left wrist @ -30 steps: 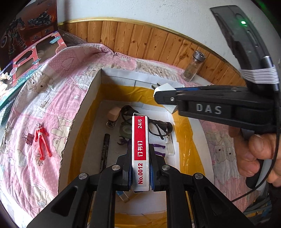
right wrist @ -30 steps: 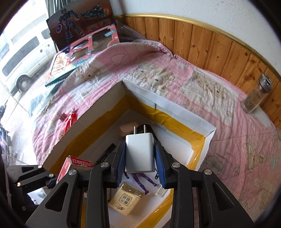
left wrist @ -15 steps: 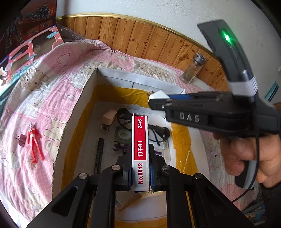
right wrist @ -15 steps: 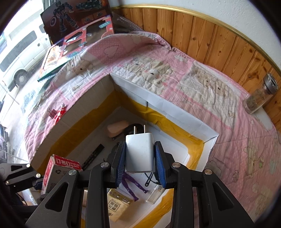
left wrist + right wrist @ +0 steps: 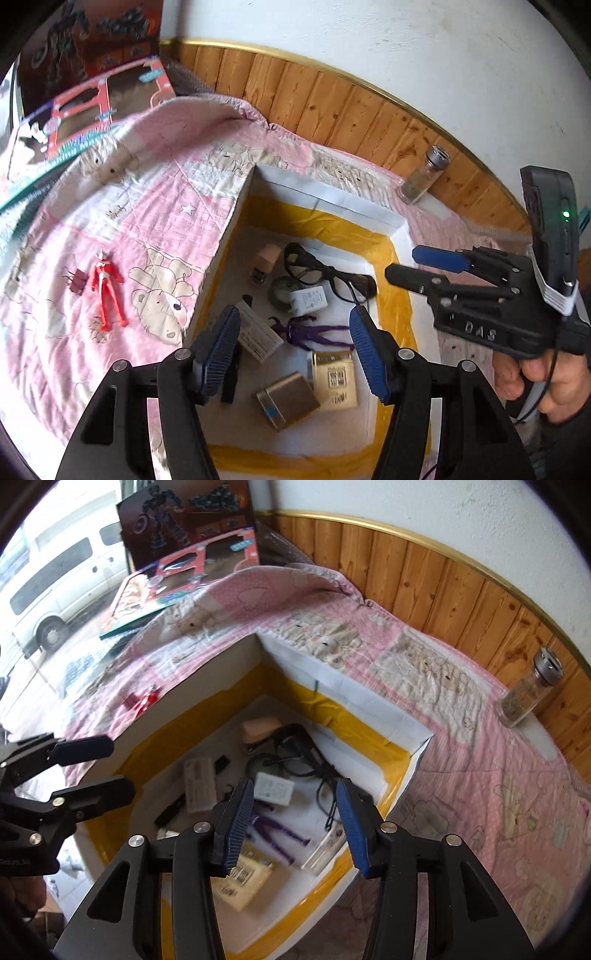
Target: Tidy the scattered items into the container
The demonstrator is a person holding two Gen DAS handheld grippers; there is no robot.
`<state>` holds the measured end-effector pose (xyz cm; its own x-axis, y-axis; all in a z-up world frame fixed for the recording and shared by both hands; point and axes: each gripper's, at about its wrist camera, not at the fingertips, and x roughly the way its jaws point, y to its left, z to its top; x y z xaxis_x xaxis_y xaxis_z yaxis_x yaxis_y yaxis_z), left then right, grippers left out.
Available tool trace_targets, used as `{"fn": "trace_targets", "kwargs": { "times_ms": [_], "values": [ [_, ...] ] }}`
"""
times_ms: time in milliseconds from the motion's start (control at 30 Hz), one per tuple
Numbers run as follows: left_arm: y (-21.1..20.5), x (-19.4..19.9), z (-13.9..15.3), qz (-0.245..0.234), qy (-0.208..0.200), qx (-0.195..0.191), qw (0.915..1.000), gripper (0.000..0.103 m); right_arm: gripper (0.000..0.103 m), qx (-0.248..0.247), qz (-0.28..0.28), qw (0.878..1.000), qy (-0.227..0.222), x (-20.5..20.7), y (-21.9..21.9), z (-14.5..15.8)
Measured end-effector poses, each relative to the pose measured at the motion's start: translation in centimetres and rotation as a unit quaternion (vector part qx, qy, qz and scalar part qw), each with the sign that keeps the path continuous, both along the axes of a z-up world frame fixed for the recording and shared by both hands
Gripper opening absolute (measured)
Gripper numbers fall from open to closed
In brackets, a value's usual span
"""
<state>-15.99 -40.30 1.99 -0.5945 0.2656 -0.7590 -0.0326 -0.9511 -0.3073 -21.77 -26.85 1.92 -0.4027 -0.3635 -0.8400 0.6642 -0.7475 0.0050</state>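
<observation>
The white box (image 5: 325, 194) with yellow tape inside sits on the pink quilt. My left gripper (image 5: 293, 350) hangs open over it, holding nothing. The staple box (image 5: 255, 332) and the white charger (image 5: 308, 301) lie on the box floor among a purple figure (image 5: 314, 332), black glasses (image 5: 321, 269), a stapler (image 5: 266, 262) and a yellow packet (image 5: 334, 380). My right gripper (image 5: 295, 825) is open too, above the charger (image 5: 275, 788) and beside the staple box (image 5: 199, 784). A red toy figure (image 5: 107, 291) and a dark binder clip (image 5: 77, 282) lie on the quilt left of the box.
A glass jar (image 5: 424, 179) stands by the wooden wall panel behind the box (image 5: 351, 698). Toy cartons (image 5: 92, 96) lean at the far left. The other gripper (image 5: 424, 266), held by a hand, is to the right of the box. The left gripper (image 5: 85, 768) is at the box's left wall.
Both grippers opened. The staple box dropped from the left gripper and the charger from the right gripper; both now lie in the box. Both grippers have risen and pulled back.
</observation>
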Motion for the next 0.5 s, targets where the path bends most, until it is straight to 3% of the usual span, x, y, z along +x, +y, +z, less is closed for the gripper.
{"fn": "trace_targets", "kwargs": {
  "times_ms": [200,500],
  "values": [
    [2.8,3.2,0.4,-0.016,0.006,-0.048,0.9987,0.064,0.05,0.023,0.016,1.0,0.001,4.5,0.3,-0.3],
    [3.4,8.1,1.3,-0.004,0.013,-0.043,0.999,0.064,0.05,0.009,0.011,1.0,-0.026,9.6,1.4,0.1]
  ]
}}
